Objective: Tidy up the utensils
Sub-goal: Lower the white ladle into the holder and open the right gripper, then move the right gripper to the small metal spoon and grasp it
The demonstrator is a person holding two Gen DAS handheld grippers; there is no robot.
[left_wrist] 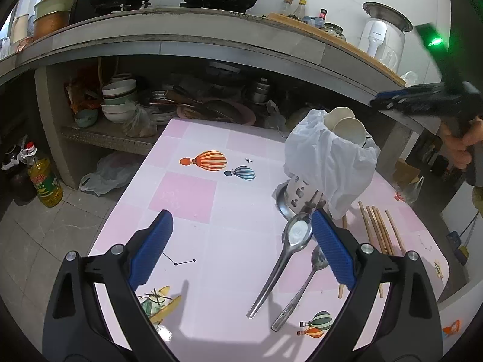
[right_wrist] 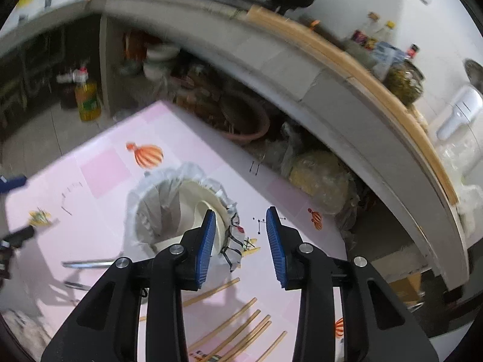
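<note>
1. The utensil holder [left_wrist: 302, 194], a perforated metal cup draped in a white plastic bag [left_wrist: 329, 157], stands on the pink counter [left_wrist: 193, 211] and serves as the landmark; pale spoons [left_wrist: 347, 126] already stand upright in it.
2. Two metal spoons [left_wrist: 289, 241] lie just in front of the holder, and wooden chopsticks [left_wrist: 380, 229] lie flat to its right, apparently waiting to be dropped in.
3. The left tool [left_wrist: 241, 250] hovers just before the holder, jaws wide apart and empty, seemingly lined up for the spoons.
4. The right tool [right_wrist: 241, 244] hangs above the holder's mouth, jaws apart, nothing between them, likely because its load is released.
</note>
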